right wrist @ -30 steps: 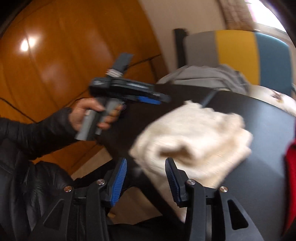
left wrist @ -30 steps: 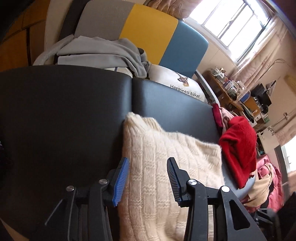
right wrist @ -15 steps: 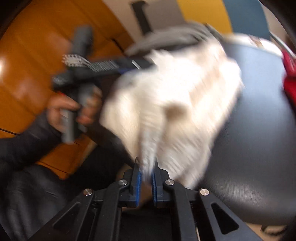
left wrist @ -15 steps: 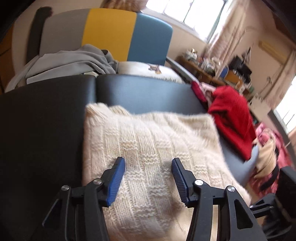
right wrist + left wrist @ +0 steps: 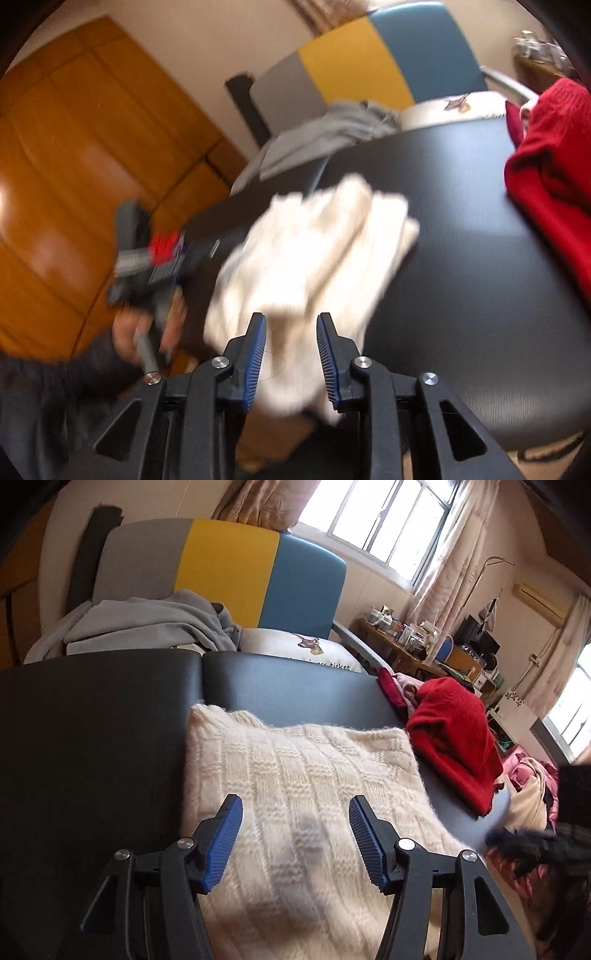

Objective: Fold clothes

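The cream knit sweater lies folded into a thick block on the black counter, probably so its layers can be squared. Its near edge hangs past the counter's front edge. The left tongs stand wide apart just above the sweater, gripping nothing. The right tongs are partly apart at the sweater's near corner, cloth between the blue pads but apparently unclamped. A red garment lies right of the sweater.
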A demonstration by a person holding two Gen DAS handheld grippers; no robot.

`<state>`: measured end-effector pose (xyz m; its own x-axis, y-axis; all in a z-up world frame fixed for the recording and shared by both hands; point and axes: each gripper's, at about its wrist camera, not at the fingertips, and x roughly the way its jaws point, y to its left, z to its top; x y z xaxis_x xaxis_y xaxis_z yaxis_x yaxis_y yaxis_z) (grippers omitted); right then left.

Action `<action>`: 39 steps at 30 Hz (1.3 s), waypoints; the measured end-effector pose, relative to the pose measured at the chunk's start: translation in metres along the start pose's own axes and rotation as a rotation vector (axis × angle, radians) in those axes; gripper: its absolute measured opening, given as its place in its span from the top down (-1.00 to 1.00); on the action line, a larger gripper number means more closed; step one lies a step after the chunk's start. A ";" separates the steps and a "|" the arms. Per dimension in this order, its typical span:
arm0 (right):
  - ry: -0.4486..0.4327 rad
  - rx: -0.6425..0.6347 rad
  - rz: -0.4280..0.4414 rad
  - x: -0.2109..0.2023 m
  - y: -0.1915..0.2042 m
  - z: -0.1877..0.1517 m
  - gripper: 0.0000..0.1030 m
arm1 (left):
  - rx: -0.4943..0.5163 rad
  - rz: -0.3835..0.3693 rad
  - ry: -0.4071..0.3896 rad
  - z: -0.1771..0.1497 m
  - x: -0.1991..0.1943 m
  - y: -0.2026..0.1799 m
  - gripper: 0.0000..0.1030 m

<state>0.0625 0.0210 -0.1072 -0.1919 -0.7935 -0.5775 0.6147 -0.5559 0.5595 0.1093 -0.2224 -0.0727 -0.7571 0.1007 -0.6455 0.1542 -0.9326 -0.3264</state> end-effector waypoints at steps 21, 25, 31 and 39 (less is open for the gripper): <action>-0.155 -0.091 -0.292 0.033 0.042 0.078 0.84 | 0.212 -0.103 0.036 -0.063 -0.024 -0.027 -0.26; 0.006 0.090 -0.436 0.067 -0.036 0.039 1.00 | 0.247 -0.099 0.109 -0.079 -0.005 -0.033 -0.32; -0.030 0.177 -0.266 0.056 -0.048 0.030 0.93 | 0.251 -0.102 0.089 -0.074 -0.010 -0.042 -0.34; -0.143 0.240 0.016 0.027 -0.041 0.034 0.39 | 0.246 -0.111 0.103 -0.066 -0.001 -0.049 -0.35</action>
<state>0.0057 0.0142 -0.1252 -0.3004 -0.8198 -0.4876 0.4228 -0.5727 0.7023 0.1439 -0.1537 -0.1015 -0.6904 0.2298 -0.6860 -0.0941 -0.9687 -0.2298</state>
